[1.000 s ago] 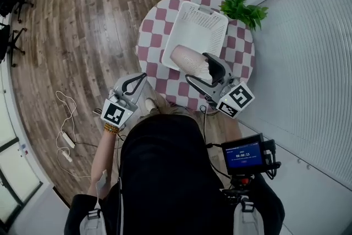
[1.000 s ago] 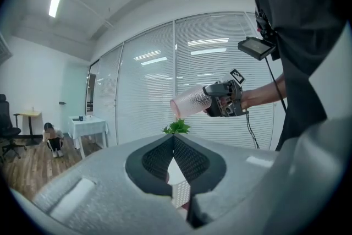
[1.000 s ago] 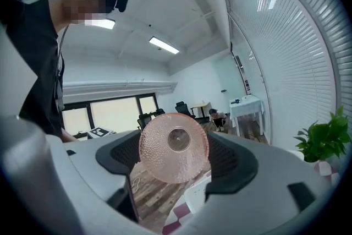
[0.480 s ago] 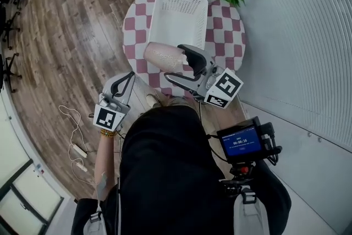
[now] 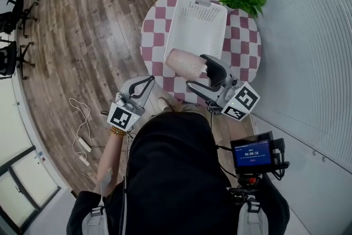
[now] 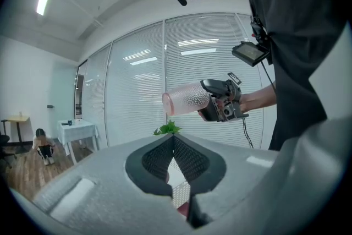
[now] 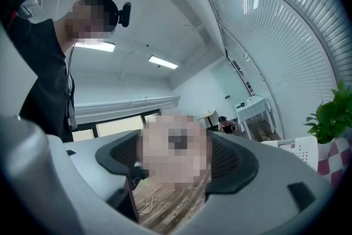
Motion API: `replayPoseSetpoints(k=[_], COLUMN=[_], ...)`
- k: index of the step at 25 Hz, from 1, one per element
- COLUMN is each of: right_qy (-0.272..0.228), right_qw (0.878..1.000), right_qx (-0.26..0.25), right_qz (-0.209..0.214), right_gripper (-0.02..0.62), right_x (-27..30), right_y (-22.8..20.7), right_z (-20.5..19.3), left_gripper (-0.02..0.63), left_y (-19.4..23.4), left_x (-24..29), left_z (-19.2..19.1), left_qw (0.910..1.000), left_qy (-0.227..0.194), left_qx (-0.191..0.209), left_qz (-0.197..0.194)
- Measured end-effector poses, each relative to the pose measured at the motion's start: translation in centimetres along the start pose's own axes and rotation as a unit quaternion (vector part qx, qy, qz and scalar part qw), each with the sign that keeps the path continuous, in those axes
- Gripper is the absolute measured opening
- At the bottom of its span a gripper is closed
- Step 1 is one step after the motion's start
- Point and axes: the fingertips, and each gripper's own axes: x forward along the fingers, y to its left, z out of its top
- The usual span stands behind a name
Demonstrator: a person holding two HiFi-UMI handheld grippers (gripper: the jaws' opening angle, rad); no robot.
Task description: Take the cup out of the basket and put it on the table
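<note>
The cup (image 5: pixel 184 62) lies on its side in the air at frame centre, over the table (image 5: pixel 154 36) just below the basket's (image 5: pixel 172 36) lower left corner, pinched at its base by the right gripper (image 5: pixel 201 75). The next move is probably to tip it upright, lower it onto bare checks clear of the basket, and let go only once it sits flat. The left gripper (image 5: pixel 144 85) hangs lower left, jaws pressed together on nothing.

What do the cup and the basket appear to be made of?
Cup: probably translucent pink plastic, possibly glass. Light shows through it, and its wall has a fine dimpled texture.
Basket: white moulded plastic with a matte look. Its walls and floor are a regular grid of small holes.
</note>
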Motion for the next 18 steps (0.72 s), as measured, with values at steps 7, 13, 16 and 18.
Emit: replayPoseSetpoints(k=[7,13,16,18], right_qy=[-0.002,0.005,0.003,0.004], right_qw=[1.000,1.000,1.000,1.000], right_qx=[0.002,0.005,0.010,0.010], right_qz=[0.012,0.019,0.029,0.029], right_gripper=[0.380,0.382,0.382,0.380], right_x=[0.0,0.1,0.0,0.0], right_y=[0.7,0.8,0.8,0.7], right_z=[-0.6,-1.4,-1.6,-1.9], left_gripper=[0.002,0.002,0.002,0.002], left_y=[0.0,0.1,0.0,0.0], left_x=[-0.1,-0.1,-0.1,0.0], left_z=[1.1,1.2,1.2,1.2], left_qw=[0.9999,0.9999,0.9998,0.9998], left_qy=[-0.013,-0.014,-0.015,-0.016], left_qx=[0.009,-0.005,0.009,0.011], left_qz=[0.001,0.008,0.005,0.006])
